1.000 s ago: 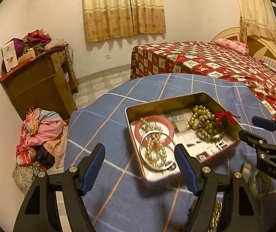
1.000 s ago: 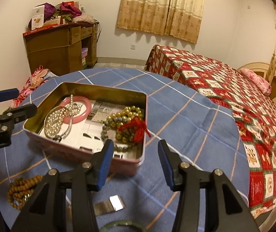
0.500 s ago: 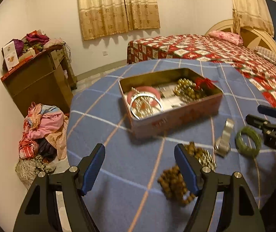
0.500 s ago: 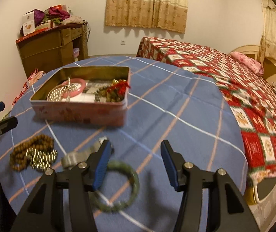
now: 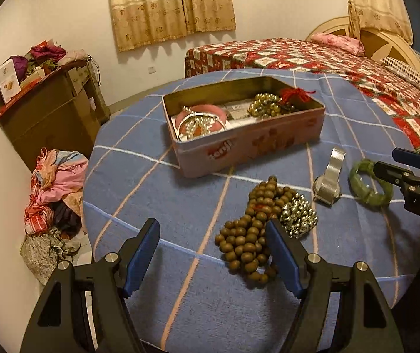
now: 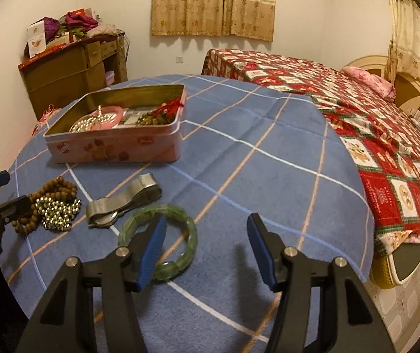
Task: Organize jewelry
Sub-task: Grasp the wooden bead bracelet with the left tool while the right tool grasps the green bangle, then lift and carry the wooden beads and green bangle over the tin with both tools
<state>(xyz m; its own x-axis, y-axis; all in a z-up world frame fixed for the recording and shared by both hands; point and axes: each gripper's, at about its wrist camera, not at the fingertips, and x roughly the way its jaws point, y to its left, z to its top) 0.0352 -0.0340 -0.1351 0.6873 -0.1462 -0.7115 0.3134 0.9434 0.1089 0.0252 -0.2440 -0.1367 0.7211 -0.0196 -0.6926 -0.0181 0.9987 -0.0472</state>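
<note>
A pink tin box [image 5: 248,144] [image 6: 113,147] stands open on the blue checked tablecloth [image 5: 151,182]; it holds a pink bangle [image 5: 201,111], a silver ring with pearls and gold beads with a red tassel [image 5: 268,103]. In front of it lie brown wooden beads [image 5: 248,235] [image 6: 54,191], a silver bead bracelet [image 5: 298,214] [image 6: 57,209], a silver watch [image 5: 329,179] [image 6: 124,200] and a green jade bangle [image 5: 370,185] [image 6: 160,238]. My left gripper [image 5: 212,256] is open and empty above the near table edge, its right finger beside the wooden beads. My right gripper [image 6: 207,250] is open and empty, its left finger over the jade bangle.
A bed with a red patterned cover [image 6: 356,111] stands behind and right of the round table. A wooden cabinet [image 5: 51,111] with clutter on top stands at the left wall, and a heap of clothes [image 5: 54,188] lies on the floor below it.
Both grippers have pulled back from over the tin towards the near table edge. The loose beads, watch and jade bangle have come into view in front of them.
</note>
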